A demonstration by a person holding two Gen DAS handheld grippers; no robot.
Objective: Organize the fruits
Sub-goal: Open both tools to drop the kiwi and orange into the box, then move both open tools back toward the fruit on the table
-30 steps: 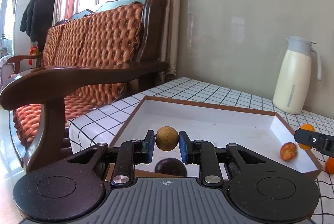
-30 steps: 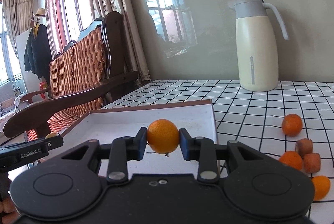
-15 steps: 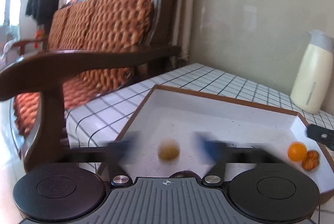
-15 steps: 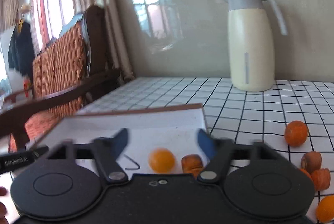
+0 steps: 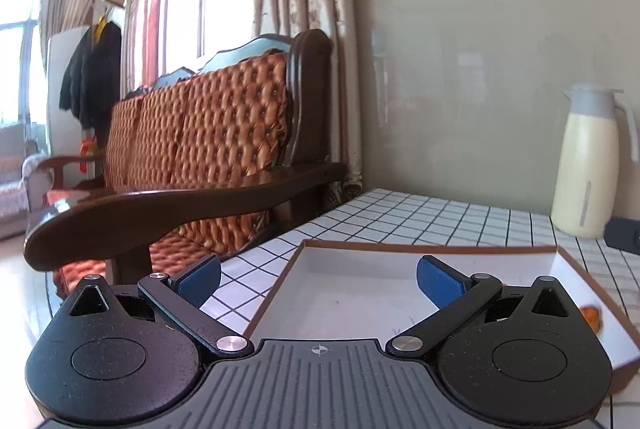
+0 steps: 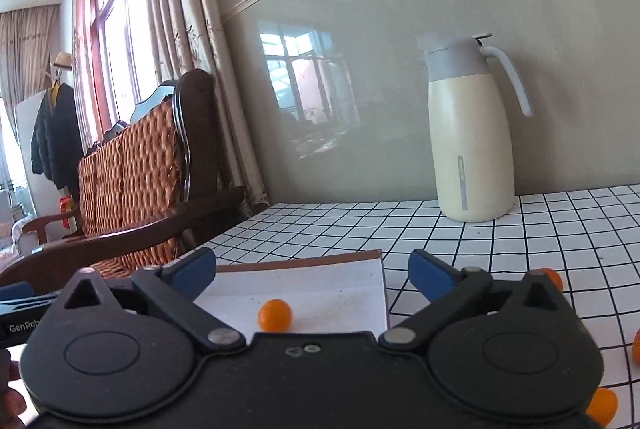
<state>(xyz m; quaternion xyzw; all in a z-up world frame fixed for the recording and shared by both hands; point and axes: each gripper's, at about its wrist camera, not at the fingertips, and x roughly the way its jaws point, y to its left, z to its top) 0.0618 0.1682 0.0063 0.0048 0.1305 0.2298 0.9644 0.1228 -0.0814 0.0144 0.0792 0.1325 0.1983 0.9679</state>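
Observation:
A white tray with a brown rim (image 5: 360,281) lies on the checked tablecloth; it also shows in the right wrist view (image 6: 320,281). My left gripper (image 5: 318,275) is open and empty above the tray's near left part. An orange-brown fruit (image 5: 592,315) lies at the tray's right side, partly hidden by the gripper body. My right gripper (image 6: 312,271) is open and empty above the tray's near right part. A small orange (image 6: 274,315) rests in the tray just below it. Loose oranges (image 6: 602,405) lie on the cloth to the right.
A cream thermos jug (image 6: 468,149) stands at the back by the wall; it also shows in the left wrist view (image 5: 588,165). A wooden sofa with an orange cushion (image 5: 192,165) stands left of the table. The other gripper's tip (image 5: 622,235) shows far right.
Both grippers opened and let go of their fruits: the brown fruit from the left, the orange from the right into the tray. Both grippers then lifted and drew back.

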